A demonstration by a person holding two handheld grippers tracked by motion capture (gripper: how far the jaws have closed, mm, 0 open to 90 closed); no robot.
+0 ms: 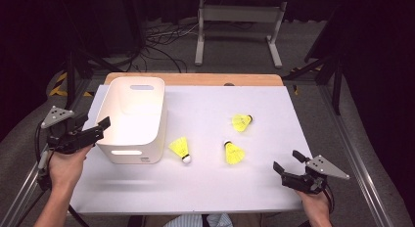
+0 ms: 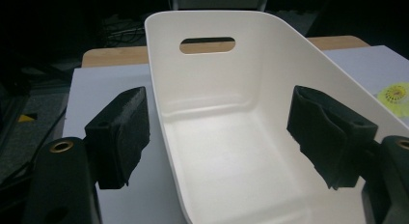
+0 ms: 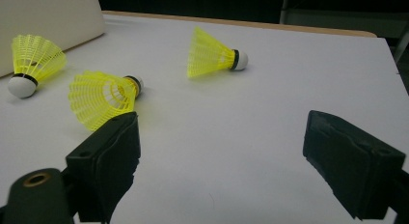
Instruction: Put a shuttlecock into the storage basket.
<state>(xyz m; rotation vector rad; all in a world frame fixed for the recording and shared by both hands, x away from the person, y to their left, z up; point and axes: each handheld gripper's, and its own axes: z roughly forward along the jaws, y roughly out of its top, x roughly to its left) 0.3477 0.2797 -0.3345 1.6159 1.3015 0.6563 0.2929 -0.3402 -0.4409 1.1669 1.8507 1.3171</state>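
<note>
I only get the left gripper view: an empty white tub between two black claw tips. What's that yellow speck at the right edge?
Observer: A yellow shuttlecock. Three lie on the table, right of the white tub; I cannot tell which one you see.
Operator: Where are they exactly?
Observer: The nearest shuttlecock lies close beside the tub, the middle shuttlecock farther right, and the far shuttlecock behind that.
Operator: What is the other hand doing?
Observer: The right claw is open and holds nothing, low over the table's near right corner, facing the shuttlecocks.
</note>
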